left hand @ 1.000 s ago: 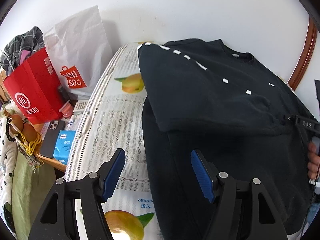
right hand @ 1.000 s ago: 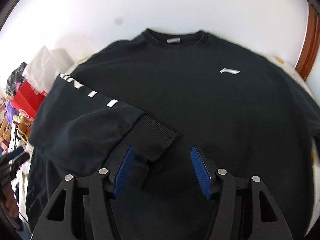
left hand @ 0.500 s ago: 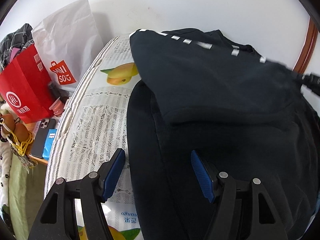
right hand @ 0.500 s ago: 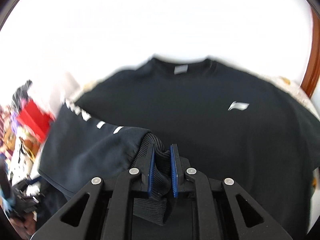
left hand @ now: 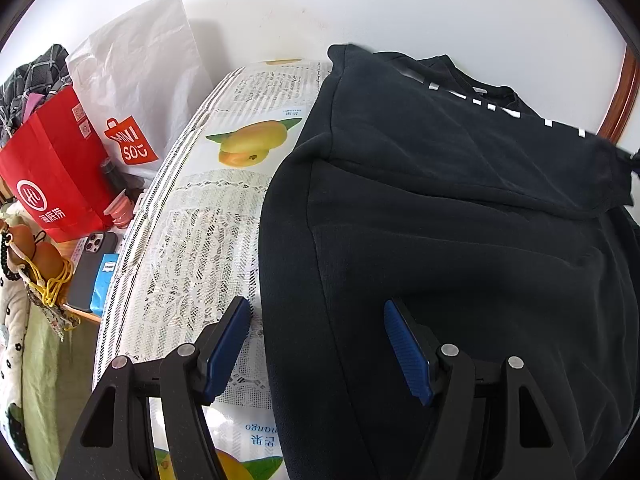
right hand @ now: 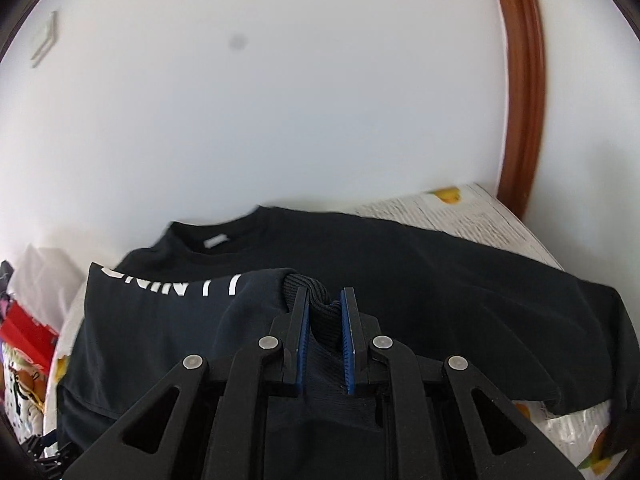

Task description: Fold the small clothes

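Right hand-held gripper point(right hand: 324, 340): clamped on the sweatshirt's ribbed cuff point(right hand: 318, 300).
Left hand-held gripper point(left hand: 316, 344): agape over the sweatshirt point(left hand: 460, 240) hem.
Sweatshirt: spread across the counter point(left hand: 208, 240), collar toward its far edge.
Risk: cuff could slip, sleeve fold skewing.

sweatshirt point(left hand: 460, 240): black cloth, matt and soft, faint fuzzy nap
sleeve cuff point(right hand: 320, 304): ribbed knit, rougher than the body cloth
sleeve lettering point(right hand: 172, 286): white print, flat and smooth
tabletop cover point(left hand: 192, 248): glossy plastic sheet printed with lace and mangoes
left claw point(left hand: 316, 344): matt black plastic frame, blue ridged rubbery pads, small bright metal pins
right claw point(right hand: 324, 340): same black plastic, blue grooved pads
red bag point(left hand: 52, 168): smooth paper, slight sheen
white bag point(left hand: 140, 80): thin crinkled plastic
door frame point(right hand: 524, 80): brown wood, polished
wall point(right hand: 280, 100): white, matt
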Action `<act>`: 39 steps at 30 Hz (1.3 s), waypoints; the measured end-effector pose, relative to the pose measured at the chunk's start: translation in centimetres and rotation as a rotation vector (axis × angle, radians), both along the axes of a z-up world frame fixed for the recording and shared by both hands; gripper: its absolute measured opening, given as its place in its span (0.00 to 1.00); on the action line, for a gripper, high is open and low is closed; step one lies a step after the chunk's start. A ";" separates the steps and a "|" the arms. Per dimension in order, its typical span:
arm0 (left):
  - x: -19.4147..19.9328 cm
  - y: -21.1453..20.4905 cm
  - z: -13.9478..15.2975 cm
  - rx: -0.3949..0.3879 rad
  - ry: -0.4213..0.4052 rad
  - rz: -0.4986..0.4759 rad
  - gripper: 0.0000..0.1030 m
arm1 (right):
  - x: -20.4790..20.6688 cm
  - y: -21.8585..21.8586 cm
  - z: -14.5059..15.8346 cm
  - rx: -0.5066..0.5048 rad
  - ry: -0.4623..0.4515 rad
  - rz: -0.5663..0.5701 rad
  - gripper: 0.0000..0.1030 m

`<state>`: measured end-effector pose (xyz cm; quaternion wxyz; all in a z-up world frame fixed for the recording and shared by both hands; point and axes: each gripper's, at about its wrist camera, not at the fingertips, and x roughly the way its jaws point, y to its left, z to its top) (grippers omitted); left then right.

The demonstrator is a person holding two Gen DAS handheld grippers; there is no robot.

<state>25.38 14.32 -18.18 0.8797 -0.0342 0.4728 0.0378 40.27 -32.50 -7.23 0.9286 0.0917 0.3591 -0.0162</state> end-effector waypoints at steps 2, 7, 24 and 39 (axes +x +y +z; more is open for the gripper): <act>0.0 0.0 0.0 -0.002 0.004 0.002 0.66 | 0.6 -0.8 -1.5 0.014 0.051 -0.014 0.15; -0.3 0.7 0.2 -0.030 0.019 0.019 0.66 | 0.0 -1.3 -4.3 -0.088 0.142 -0.045 0.29; -6.7 0.7 5.0 -0.069 -0.074 0.022 0.64 | -14.3 -2.3 -6.1 -0.164 0.225 0.013 0.49; -11.4 0.2 7.8 -0.156 -0.255 0.056 0.64 | -23.8 -3.6 -5.1 -0.169 0.183 -0.004 0.54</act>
